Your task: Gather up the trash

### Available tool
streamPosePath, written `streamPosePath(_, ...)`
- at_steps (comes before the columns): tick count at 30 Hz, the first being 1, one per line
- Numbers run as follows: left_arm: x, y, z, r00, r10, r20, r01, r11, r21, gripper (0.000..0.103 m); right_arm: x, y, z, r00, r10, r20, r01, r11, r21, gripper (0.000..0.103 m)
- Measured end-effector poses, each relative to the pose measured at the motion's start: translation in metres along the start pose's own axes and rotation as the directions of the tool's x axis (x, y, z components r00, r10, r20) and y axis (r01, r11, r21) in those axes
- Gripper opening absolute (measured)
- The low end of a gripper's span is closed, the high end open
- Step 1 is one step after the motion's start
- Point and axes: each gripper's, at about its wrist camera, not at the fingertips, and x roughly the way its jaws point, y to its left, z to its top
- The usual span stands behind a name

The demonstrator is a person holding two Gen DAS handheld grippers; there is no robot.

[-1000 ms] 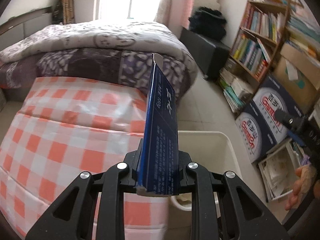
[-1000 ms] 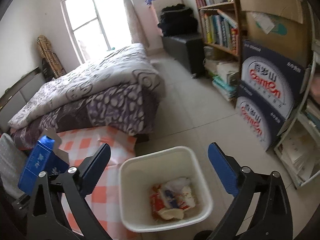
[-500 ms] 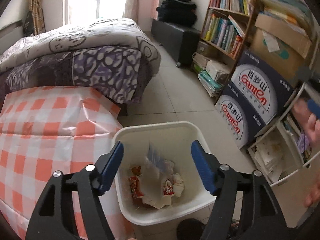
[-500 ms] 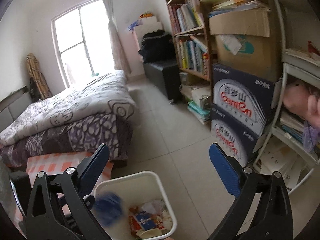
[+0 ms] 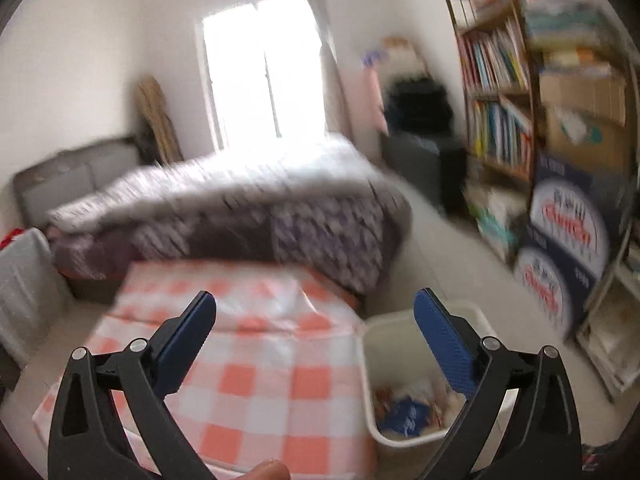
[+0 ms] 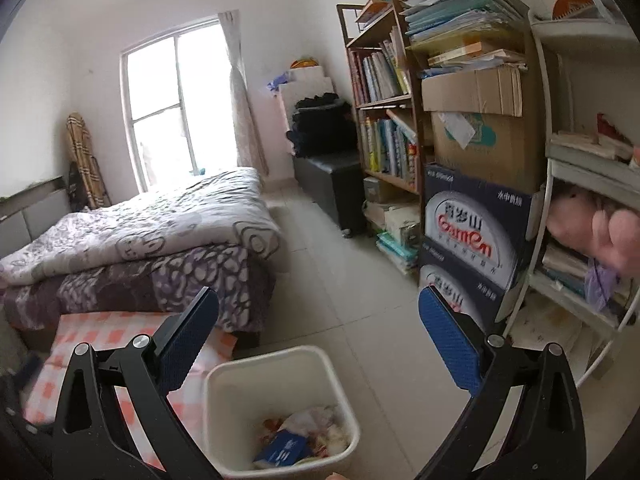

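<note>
My left tongs [image 5: 315, 312] are opening wide, empty; my right tongs [image 6: 318, 312] gape empty above the bin [image 6: 276, 364].

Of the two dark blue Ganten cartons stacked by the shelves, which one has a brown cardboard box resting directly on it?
The upper Ganten carton: the brown cardboard box sits on its top, whereas the lower Ganten carton bears only the upper carton.

A home bedroom: a quilt-covered bed [image 6: 136, 240] at left centre, crammed bookshelves [image 6: 384, 120] upper right, a curtained window [image 6: 176, 108] behind.
</note>
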Motion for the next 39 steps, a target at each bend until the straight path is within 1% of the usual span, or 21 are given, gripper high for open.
streamPosePath(2, -0.020, 0.013, -0.001, 0.999, 0.034, 0.041, -0.033, 0.999, -0.036, 0.096, -0.011, 0.007, -0.010, 1.000, 0.017, -0.002, -0.017, 1.000, 0.000, 0.096)
streamPosePath(3, -0.032, 0.021, -0.003, 0.996, 0.074, 0.041, -0.072, 0.996, -0.055, 0.096, -0.017, 0.013, -0.018, 1.000, 0.027, 0.000, -0.027, 1.000, -0.011, 0.096)
streamPosePath(5, -0.042, 0.031, -0.006, 0.995, 0.099, 0.020, -0.097, 0.993, -0.067, 0.096, -0.029, 0.024, -0.029, 0.999, 0.041, 0.011, -0.041, 0.998, -0.040, 0.096)
streamPosePath(7, -0.051, 0.042, -0.010, 0.993, 0.117, -0.006, -0.117, 0.989, -0.092, 0.096, -0.040, 0.038, -0.040, 0.997, 0.072, 0.022, -0.070, 0.995, -0.075, 0.096)
streamPosePath(11, -0.062, 0.059, -0.021, 0.986, 0.164, -0.018, -0.165, 0.980, -0.114, 0.096, -0.053, 0.063, -0.055, 0.987, 0.158, 0.020, -0.155, 0.981, -0.118, 0.096)
streamPosePath(12, -0.063, 0.065, -0.024, 0.984, 0.177, -0.028, -0.179, 0.976, -0.126, 0.096, -0.054, 0.067, -0.057, 0.986, 0.166, 0.018, -0.163, 0.979, -0.126, 0.096)
streamPosePath(15, -0.064, 0.086, -0.032, 0.983, 0.173, -0.065, -0.182, 0.966, -0.185, 0.096, -0.058, 0.080, -0.066, 0.983, 0.182, 0.030, -0.176, 0.973, -0.148, 0.096)
streamPosePath(18, -0.059, 0.097, -0.039, 0.976, 0.188, -0.105, -0.205, 0.962, -0.182, 0.096, -0.056, 0.093, -0.073, 0.984, 0.176, 0.024, -0.168, 0.968, -0.187, 0.096)
streamPosePath(23, -0.053, 0.108, -0.049, 0.971, 0.183, -0.153, -0.212, 0.958, -0.195, 0.096, -0.049, 0.105, -0.079, 0.982, 0.187, -0.021, -0.187, 0.965, -0.186, 0.096)
streamPosePath(28, -0.053, 0.119, -0.054, 0.962, 0.219, -0.166, -0.249, 0.949, -0.192, 0.096, -0.046, 0.119, -0.086, 0.976, 0.209, -0.054, -0.216, 0.955, -0.204, 0.096)
streamPosePath(33, -0.053, 0.124, -0.055, 0.958, 0.229, -0.173, -0.262, 0.944, -0.200, 0.096, -0.047, 0.125, -0.088, 0.972, 0.226, -0.066, -0.235, 0.948, -0.215, 0.096)
streamPosePath(39, -0.054, 0.123, -0.055, 0.957, 0.238, -0.169, -0.268, 0.944, -0.190, 0.096, -0.047, 0.125, -0.089, 0.970, 0.230, -0.076, -0.241, 0.945, -0.221, 0.096)
